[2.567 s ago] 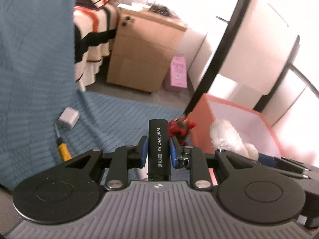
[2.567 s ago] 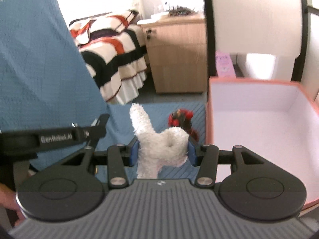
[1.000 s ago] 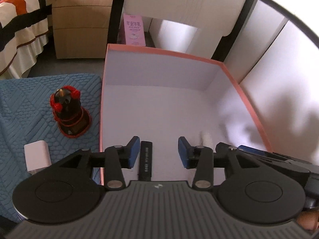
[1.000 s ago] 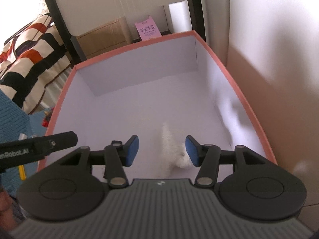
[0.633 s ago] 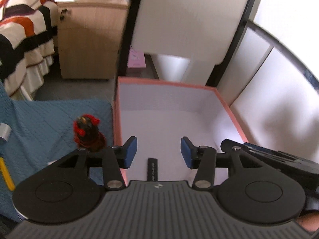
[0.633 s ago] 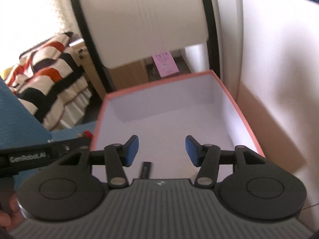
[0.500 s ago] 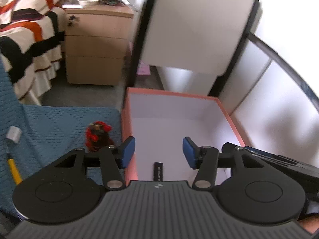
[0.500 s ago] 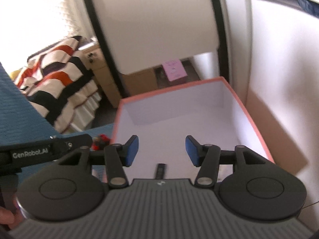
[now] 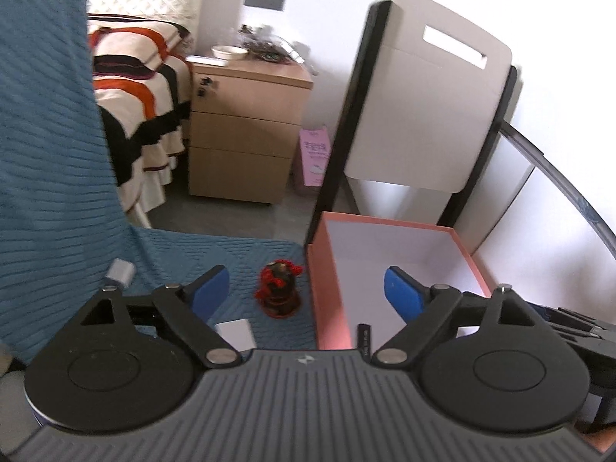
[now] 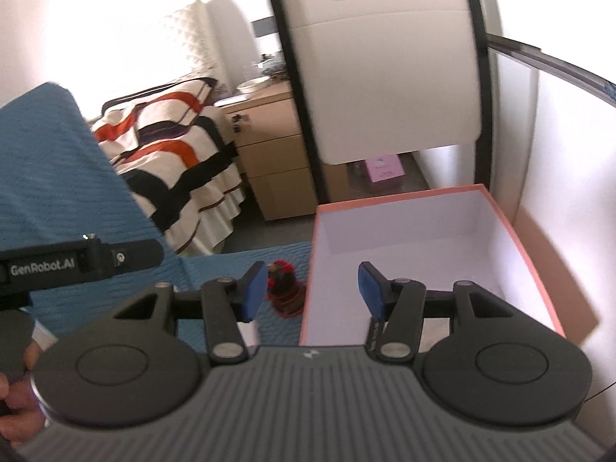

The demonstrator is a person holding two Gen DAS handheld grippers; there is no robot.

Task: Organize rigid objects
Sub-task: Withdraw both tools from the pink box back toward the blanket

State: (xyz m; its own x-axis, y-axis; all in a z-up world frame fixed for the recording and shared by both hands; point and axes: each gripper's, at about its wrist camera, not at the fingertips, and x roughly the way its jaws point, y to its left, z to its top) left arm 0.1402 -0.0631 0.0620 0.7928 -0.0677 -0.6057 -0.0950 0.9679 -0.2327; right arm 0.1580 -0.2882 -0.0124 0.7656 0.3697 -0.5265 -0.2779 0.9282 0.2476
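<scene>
The salmon-edged box (image 9: 385, 226) (image 10: 400, 197) with a white inside stands on the blue quilted cloth (image 9: 200, 246). A black stick (image 9: 364, 337) (image 10: 373, 333) lies on the box floor near its front wall, partly hidden by my right finger. A red-and-black figurine (image 9: 279, 288) (image 10: 283, 288) stands upright on the cloth just left of the box. Near it lie a white block (image 9: 235, 333) and a grey plug (image 9: 121, 272). My left gripper (image 9: 306, 288) hangs above these, its jaws opening wide with nothing in them. My right gripper (image 10: 312, 288) is open and empty above the box's left wall.
A wooden bedside cabinet (image 9: 246, 131), a striped bed (image 10: 173, 146) and a white chair with a black frame (image 9: 423, 107) stand behind the box. A pink bag (image 9: 313, 158) sits on the floor. A hand (image 10: 15, 415) holds the left gripper's handle.
Both grippers have risen and drawn back from the box. The left jaws have spread much wider. The black stick stays in the box; the white plush is now hidden below.
</scene>
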